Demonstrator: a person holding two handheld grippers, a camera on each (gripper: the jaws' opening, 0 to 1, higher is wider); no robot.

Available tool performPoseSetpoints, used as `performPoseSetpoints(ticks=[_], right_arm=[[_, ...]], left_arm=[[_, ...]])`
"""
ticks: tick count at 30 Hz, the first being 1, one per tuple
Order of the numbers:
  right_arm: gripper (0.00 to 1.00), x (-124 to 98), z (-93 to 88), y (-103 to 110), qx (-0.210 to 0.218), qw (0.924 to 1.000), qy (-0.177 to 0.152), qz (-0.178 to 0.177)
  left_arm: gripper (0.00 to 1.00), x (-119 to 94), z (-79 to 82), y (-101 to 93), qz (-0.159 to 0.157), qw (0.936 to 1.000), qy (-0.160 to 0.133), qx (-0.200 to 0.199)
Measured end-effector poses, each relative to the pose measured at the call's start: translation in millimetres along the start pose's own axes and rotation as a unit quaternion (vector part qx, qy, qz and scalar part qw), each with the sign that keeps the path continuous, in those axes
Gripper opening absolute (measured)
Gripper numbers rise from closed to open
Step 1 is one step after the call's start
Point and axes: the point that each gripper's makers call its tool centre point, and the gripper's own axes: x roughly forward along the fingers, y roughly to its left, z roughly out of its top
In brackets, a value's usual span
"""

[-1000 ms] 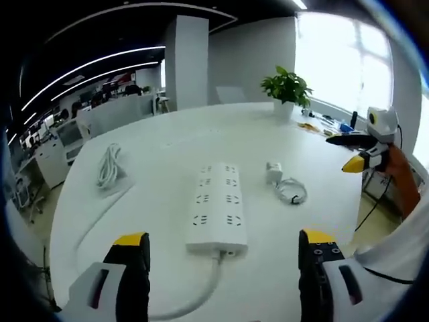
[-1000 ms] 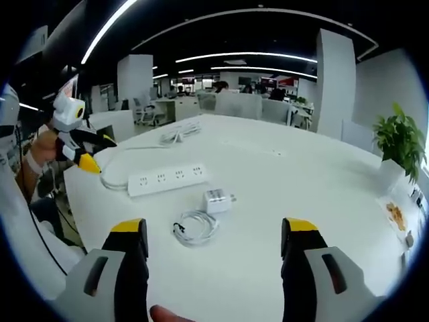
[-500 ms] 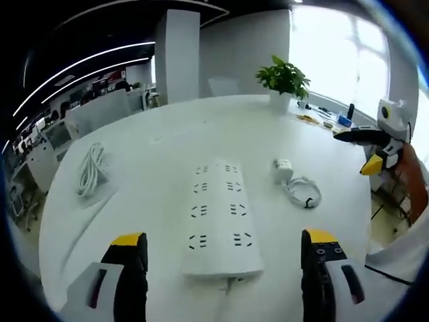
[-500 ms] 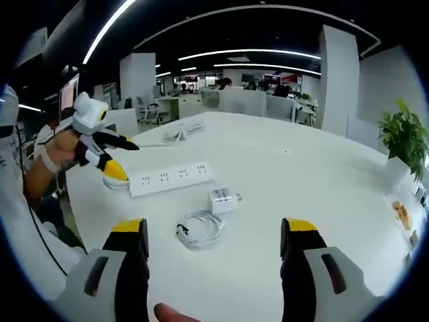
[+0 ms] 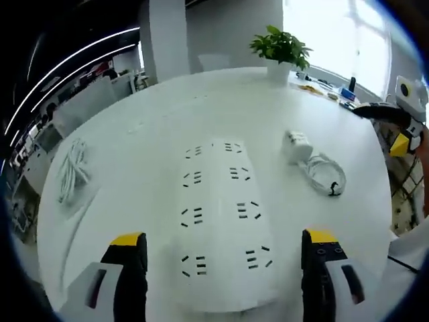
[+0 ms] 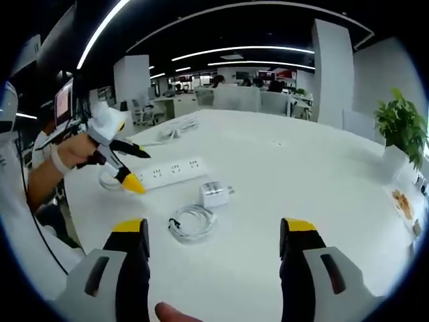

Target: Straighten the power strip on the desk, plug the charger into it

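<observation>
Straddling the power strip (image 5: 221,221) at the desk's (image 5: 134,147) centre with jaws wide, the left gripper (image 5: 224,268) risks skewing it further if one jaw touches first, nudging the charger (image 5: 297,144) at 2 o'clock, while the wide, empty right gripper (image 6: 214,258) waits.

My left gripper (image 6: 129,168) over the near end of the power strip (image 6: 171,172), cord hidden.
</observation>
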Motion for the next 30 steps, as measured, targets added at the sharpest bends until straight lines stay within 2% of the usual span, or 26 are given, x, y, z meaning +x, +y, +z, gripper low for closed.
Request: performPoseSetpoints(ticks=[3,7,15,26,30], right_arm=[[0.78,0.4,-0.9,-2.4,0.004,1.0000,-0.002,0.001],[0.78,-1.0,-3.8,-6.1,0.008,1.0000,-0.002,0.002],[0.78,-4.6,-7.7,-16.0,0.016,0.9998,-0.006,0.000],[0.77,-7.9,-9.1,-18.9,0.023,0.9997,-0.006,-0.005],[0.77,-6.3,-9.5,-17.8,0.022,0.9997,-0.003,-0.003]], left_arm=[[0.91,4.9,-3.5,6.0,0.028,0.9988,0.028,0.028],[0.90,11.5,-1.8,-0.3,0.023,0.9990,0.031,0.024],[0.91,16.7,2.9,-0.8,0.020,0.9994,0.028,0.007],[0.77,22.1,8.6,-2.1,0.007,0.9997,0.019,-0.014],[0.76,22.8,9.1,-0.4,0.006,0.9998,0.013,-0.017]])
